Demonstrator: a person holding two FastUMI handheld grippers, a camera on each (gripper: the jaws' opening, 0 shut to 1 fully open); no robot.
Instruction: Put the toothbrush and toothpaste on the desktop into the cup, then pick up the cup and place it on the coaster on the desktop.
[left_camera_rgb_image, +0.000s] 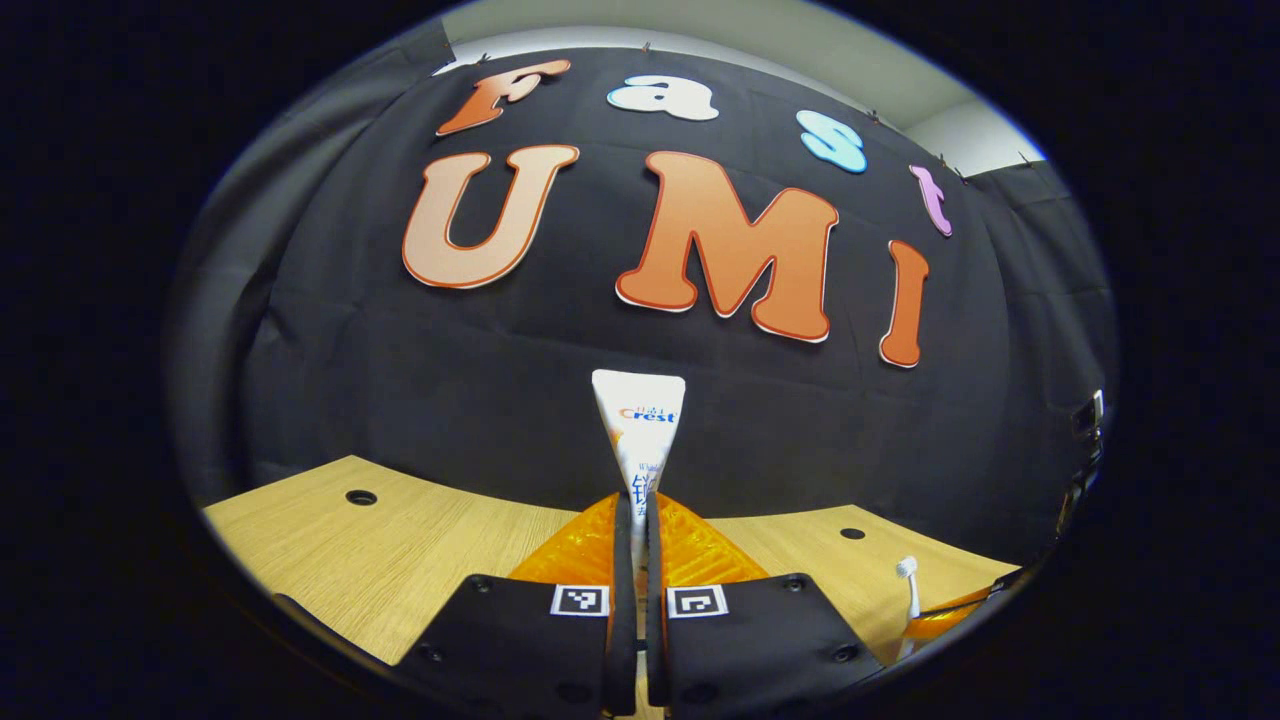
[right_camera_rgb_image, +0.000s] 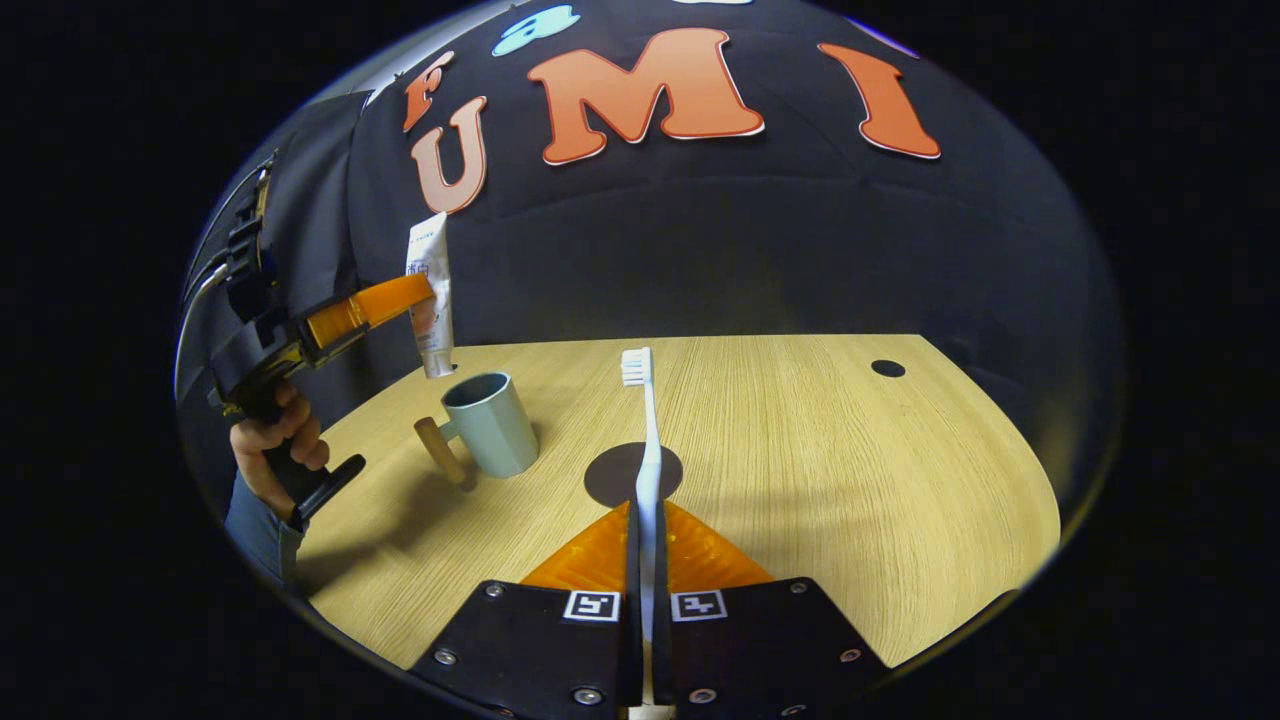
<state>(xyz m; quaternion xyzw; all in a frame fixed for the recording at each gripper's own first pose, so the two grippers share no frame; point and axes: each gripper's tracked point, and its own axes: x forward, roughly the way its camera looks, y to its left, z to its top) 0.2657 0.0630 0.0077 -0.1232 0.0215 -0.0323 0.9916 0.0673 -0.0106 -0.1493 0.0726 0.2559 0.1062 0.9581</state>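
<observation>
In the left gripper view, the left gripper (left_camera_rgb_image: 640, 520) pinches a toothpaste tube (left_camera_rgb_image: 640, 425) between its two fingers, which are nearly pressed together on it. The tube is white with coloured print and stands upright, its flat crimped end on top, above the wooden desktop (left_camera_rgb_image: 380, 560). At the lower right edge, the bristled head of a white toothbrush (left_camera_rgb_image: 908, 580) pokes up, gripped by the other gripper.

In the right gripper view, the right gripper (right_camera_rgb_image: 645, 540) clamps the toothbrush (right_camera_rgb_image: 645, 440) by its handle, fingers closed against it on both sides. The brush is slim and white to pale blue, standing upright with the bristles at the top. Behind it on the desktop (right_camera_rgb_image: 850, 480) lies a dark round coaster (right_camera_rgb_image: 612, 475). To the left stands a pale blue-green cup (right_camera_rgb_image: 490, 425) with a wooden peg handle, upright and open. The left gripper (right_camera_rgb_image: 425, 300), held by a hand (right_camera_rgb_image: 270, 450), holds the toothpaste tube (right_camera_rgb_image: 430, 295) vertically just above the cup, cap end down, near its rim.
</observation>
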